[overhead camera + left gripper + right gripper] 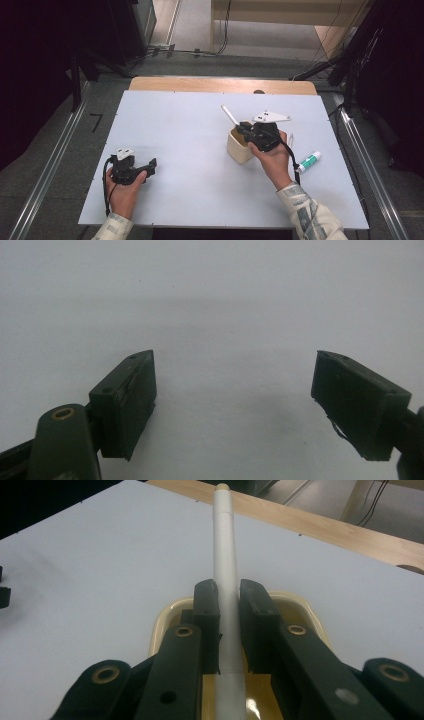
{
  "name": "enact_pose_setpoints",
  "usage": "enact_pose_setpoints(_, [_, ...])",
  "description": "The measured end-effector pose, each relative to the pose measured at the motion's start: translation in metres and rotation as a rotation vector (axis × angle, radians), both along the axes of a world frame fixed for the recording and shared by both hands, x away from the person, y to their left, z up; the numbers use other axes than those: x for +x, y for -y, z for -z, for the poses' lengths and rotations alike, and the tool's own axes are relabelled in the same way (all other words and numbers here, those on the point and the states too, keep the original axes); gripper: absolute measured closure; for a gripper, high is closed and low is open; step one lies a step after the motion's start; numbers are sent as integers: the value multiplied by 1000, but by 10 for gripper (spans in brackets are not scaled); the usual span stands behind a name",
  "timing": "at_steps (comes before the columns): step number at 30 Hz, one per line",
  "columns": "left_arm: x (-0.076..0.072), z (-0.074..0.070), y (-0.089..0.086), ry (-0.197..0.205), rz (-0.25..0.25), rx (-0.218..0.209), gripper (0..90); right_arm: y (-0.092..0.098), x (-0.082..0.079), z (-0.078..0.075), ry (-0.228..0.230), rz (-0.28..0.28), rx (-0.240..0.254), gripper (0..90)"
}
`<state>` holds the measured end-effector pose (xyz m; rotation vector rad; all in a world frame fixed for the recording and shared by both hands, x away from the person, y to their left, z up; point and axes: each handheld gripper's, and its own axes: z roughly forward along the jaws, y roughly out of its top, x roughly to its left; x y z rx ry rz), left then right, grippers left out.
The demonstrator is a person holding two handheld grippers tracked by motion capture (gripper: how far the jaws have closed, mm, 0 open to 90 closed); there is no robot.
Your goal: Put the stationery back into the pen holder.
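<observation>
Tongs first: the right tongs [229, 615] are clamped on a white pen [223, 545] over the cream cup [239, 147] at the right of the pale surface [190, 155], while the left tongs [232, 405] rest near left, spread wide and empty. That pen looks light, stiff and smooth, so it could slip or swivel; gripping mid-barrel, as now, seems soundest.

High overhead view, two close jaw-level views, shared white table [190, 165].
</observation>
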<state>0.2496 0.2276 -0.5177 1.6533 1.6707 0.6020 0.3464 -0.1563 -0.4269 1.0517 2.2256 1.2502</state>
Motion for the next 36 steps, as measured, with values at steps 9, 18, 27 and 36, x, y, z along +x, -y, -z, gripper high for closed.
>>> enact_pose_setpoints(9, [0,0,0,0,1,0,192,2,0,-1,-24,7,2,765])
enact_pose_setpoints(18, [0,0,-1,-1,2,0,192,1,-2,-1,-28,5,-6,765])
enact_pose_setpoints(27, [0,0,0,0,0,-1,191,1,-1,0,-39,14,-13,763])
enact_pose_setpoints(36, [0,0,0,-1,2,0,191,2,-2,-1,-48,12,-16,752])
